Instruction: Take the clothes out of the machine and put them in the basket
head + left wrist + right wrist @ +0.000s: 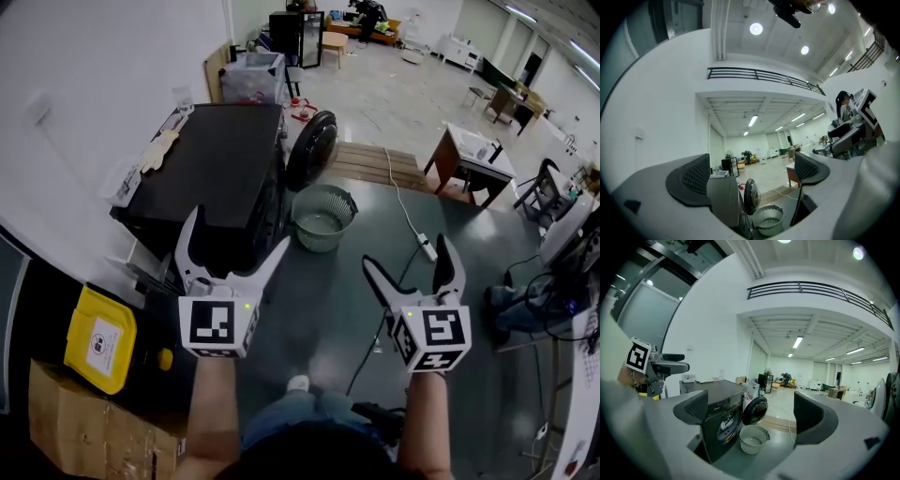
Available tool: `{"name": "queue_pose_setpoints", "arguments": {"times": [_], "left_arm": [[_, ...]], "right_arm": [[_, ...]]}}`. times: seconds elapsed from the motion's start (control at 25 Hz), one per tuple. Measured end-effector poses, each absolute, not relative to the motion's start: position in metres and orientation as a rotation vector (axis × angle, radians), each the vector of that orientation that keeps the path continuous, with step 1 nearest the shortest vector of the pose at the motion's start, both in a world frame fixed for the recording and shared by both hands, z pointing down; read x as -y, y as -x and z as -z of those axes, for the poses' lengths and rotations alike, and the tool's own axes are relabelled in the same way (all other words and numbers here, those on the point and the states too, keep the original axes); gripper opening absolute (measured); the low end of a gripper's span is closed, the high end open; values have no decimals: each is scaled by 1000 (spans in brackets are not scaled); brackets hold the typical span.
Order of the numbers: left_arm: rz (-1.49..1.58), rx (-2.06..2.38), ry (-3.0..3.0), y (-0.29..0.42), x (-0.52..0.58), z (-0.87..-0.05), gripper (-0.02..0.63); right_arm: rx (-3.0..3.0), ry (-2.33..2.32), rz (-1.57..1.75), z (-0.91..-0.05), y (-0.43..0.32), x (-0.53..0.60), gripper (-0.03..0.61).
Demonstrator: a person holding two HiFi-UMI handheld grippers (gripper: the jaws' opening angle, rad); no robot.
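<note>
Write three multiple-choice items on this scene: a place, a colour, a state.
1. Where is the basket? A) on a shelf B) on the floor by the open door C) in a claw
2. Colour of the washing machine? A) black B) white C) yellow
3. The left claw and right claw are: A) both shut B) only the left shut C) both open, empty
Key: B, it stands on the floor beside the door; A, black casing; C, each gripper view shows jaws apart, nothing between.
</note>
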State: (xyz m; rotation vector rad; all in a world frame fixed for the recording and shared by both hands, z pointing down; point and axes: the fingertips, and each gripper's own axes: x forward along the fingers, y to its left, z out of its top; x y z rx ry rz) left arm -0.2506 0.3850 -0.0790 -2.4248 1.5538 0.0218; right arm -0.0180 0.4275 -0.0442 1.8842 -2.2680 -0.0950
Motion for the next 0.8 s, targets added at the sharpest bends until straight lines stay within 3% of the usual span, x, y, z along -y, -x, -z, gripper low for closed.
{"name": "queue_pose_setpoints", "arguments": {"times": [0.36, 0.8], "left_arm": [[50, -1565, 2421, 259, -352, 61, 566], [91, -1524, 2412, 218, -300, 60, 566]], "right_arm": [[2251, -1876, 70, 27, 19, -395, 566], [2277, -1859, 108, 32, -5, -333, 565]]}}
